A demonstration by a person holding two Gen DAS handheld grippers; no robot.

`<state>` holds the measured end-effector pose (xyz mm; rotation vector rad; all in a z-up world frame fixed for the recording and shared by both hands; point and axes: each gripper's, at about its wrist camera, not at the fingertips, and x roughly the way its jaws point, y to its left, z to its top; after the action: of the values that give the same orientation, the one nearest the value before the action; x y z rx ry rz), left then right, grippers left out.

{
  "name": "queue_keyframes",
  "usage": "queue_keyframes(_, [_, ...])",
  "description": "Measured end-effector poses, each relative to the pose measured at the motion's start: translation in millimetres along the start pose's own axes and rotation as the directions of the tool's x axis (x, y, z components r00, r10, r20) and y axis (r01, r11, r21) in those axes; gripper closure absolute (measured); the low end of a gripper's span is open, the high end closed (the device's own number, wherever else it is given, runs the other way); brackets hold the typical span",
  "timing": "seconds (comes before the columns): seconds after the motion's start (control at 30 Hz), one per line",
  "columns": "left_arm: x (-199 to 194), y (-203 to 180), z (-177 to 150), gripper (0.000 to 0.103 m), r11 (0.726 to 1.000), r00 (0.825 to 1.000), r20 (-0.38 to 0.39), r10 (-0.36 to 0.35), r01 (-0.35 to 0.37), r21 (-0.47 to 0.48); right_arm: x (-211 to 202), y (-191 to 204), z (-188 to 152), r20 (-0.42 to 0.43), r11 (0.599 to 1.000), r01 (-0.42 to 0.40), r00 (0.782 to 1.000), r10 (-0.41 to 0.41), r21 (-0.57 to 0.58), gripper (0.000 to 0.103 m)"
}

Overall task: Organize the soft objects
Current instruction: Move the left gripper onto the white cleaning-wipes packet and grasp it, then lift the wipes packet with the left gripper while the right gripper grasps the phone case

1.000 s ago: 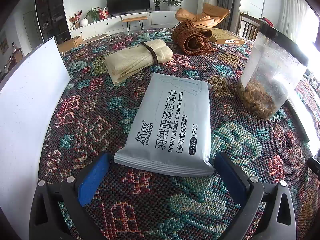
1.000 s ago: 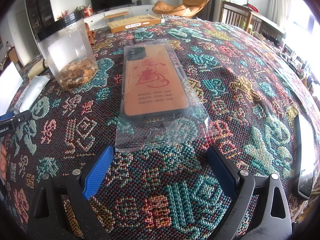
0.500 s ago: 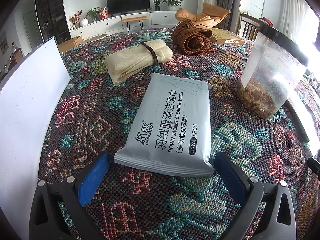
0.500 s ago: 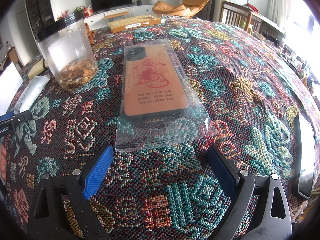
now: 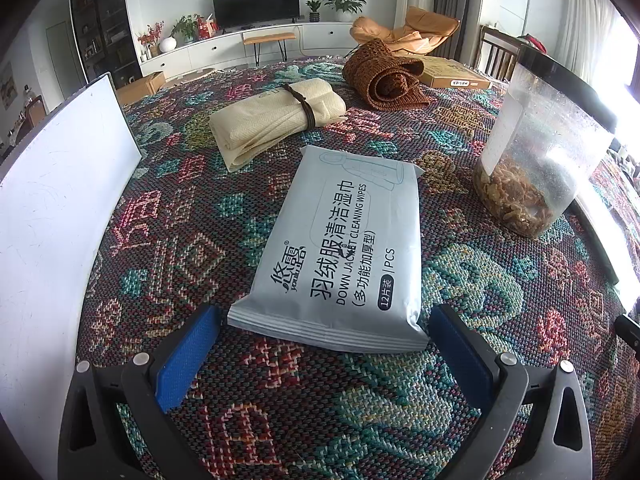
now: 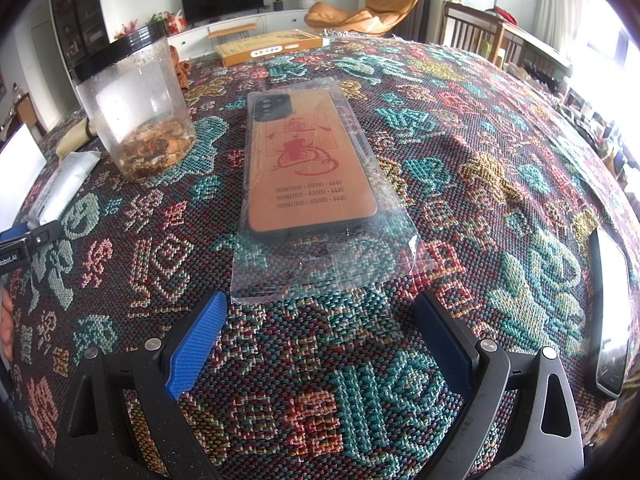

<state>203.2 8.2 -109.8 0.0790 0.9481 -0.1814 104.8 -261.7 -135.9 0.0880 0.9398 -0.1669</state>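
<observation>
A pale blue pack of wet wipes [image 5: 344,248] lies flat on the patterned woven cloth, its near edge just ahead of my left gripper [image 5: 324,320], which is open and holds nothing. Behind the pack rest a cream cloth roll tied with a brown cord [image 5: 276,120] and a brown knitted roll [image 5: 384,76]. In the right wrist view an orange phone case in a clear plastic sleeve [image 6: 308,164] lies ahead of my right gripper [image 6: 320,308], also open and empty. The wipes pack [image 6: 64,184] shows at the left edge there.
A clear jar with a black lid and dried pieces inside [image 5: 540,152] stands right of the wipes, also visible as the jar [image 6: 136,112]. A white board [image 5: 52,208] stands at the left. A flat cardboard box [image 6: 268,46] lies at the back. A dark phone [image 6: 610,312] lies near the right edge.
</observation>
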Motion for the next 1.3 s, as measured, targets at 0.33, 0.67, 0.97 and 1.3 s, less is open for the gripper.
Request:
queue_keyframes(0.33, [-1, 0, -1, 0.0, 1.0, 1.0, 0.0, 0.0, 0.0, 0.0, -36, -16, -3, 0.091, 0.989, -0.128, 0.989, 0.12, 0.079, 0.009])
queue_keyframes(0.67, [4, -3, 12, 0.0, 1.0, 0.994, -0.112, -0.015, 0.015, -0.004, 43, -13, 106, -0.224, 0.987, -0.157, 0.963, 0.151, -0.01, 0.008])
queue_keyframes(0.97, [-1, 3, 22, 0.022, 0.998, 0.994, -0.103, -0.047, 0.043, -0.043, 79, -13, 122, -0.317, 0.993, -0.111, 0.944, 0.096, -0.028, 0.026])
queue_keyframes(1.3, [-125, 56, 16, 0.067, 0.938, 0.973, 0.119, -0.198, 0.223, -0.266, -52, 0, 161, -0.012, 0.953, -0.297, 0.954, 0.299, 0.061, 0.026])
